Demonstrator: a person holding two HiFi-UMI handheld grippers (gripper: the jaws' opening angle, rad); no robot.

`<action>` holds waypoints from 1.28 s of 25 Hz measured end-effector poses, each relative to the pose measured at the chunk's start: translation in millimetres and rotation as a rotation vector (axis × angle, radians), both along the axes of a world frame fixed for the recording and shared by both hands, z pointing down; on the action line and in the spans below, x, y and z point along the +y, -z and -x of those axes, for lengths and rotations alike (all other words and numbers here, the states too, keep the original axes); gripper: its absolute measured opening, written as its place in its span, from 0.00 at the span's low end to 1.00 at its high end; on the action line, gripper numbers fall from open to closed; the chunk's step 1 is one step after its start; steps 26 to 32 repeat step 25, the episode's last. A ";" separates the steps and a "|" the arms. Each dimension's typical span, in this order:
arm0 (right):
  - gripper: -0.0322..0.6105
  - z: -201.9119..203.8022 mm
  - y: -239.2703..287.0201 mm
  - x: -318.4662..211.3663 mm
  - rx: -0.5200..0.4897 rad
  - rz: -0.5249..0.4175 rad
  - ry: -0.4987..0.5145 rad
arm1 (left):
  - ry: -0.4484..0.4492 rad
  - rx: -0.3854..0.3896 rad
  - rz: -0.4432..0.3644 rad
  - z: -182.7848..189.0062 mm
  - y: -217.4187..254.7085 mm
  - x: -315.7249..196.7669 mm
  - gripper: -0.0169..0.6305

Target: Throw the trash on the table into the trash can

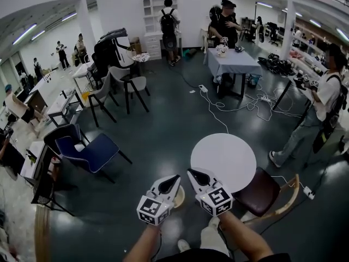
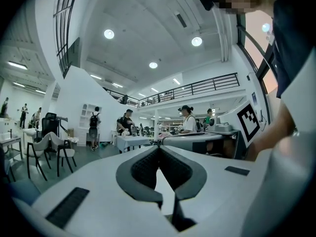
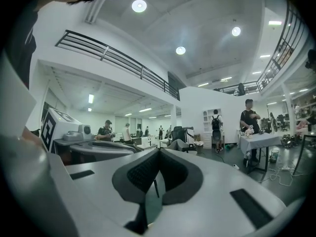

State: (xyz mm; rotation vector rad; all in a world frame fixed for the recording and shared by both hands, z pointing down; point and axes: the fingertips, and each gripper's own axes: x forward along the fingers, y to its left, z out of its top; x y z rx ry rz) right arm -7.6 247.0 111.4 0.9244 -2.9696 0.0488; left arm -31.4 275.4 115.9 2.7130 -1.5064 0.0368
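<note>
Both grippers are held low and close to the body, side by side just near of the round white worktop (image 1: 223, 160), and are pointed out across the room. The left gripper (image 1: 173, 182) is seen with its fingers (image 2: 143, 169) brought together at the tips, and nothing is caught between them. The right gripper (image 1: 196, 176) is likewise closed, its fingers (image 3: 140, 174) meeting with nothing held. This is judged to be a resting or carrying pose: with both tools empty and drawn in, neither is committed to a reach.

The worktop is shown bare, and no trash can be made out on it from the head view. A brown chair (image 1: 262, 192) is set just beside its near right edge, so an approach from the near left is judged the freer one. A tan round thing (image 1: 179, 197) is glimpsed low down just right of the left gripper and is partly hidden by it. Whether it is the trash can cannot be told, and no other bin is recognised nearby.

Since nothing is held and nothing is seen waiting to be picked up, the task is judged either not begun or already done at this worktop. Were trash to be taken, the fingers would first have to be parted.
</note>
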 end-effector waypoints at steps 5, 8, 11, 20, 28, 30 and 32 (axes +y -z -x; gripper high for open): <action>0.08 -1.6 -0.7 15.5 0.000 -0.015 -0.009 | -0.012 -0.003 -0.004 -2.3 -4.6 15.7 0.05; 0.08 -4.1 2.0 18.8 -0.004 -0.022 -0.011 | -0.019 -0.009 -0.015 -4.8 -3.0 18.2 0.05; 0.08 -4.3 9.0 20.7 -0.009 -0.024 -0.008 | -0.019 -0.007 -0.026 -5.2 4.9 20.2 0.05; 0.08 -35.6 22.7 23.1 -0.009 -0.053 0.008 | -0.017 -0.003 -0.058 -40.5 22.8 19.0 0.05; 0.08 -64.1 26.8 26.2 -0.007 -0.052 0.004 | -0.010 0.005 -0.053 -65.7 26.0 22.5 0.05; 0.08 -64.1 26.8 26.2 -0.007 -0.052 0.004 | -0.010 0.005 -0.053 -65.7 26.0 22.5 0.05; 0.08 -64.1 26.8 26.2 -0.007 -0.052 0.004 | -0.010 0.005 -0.053 -65.7 26.0 22.5 0.05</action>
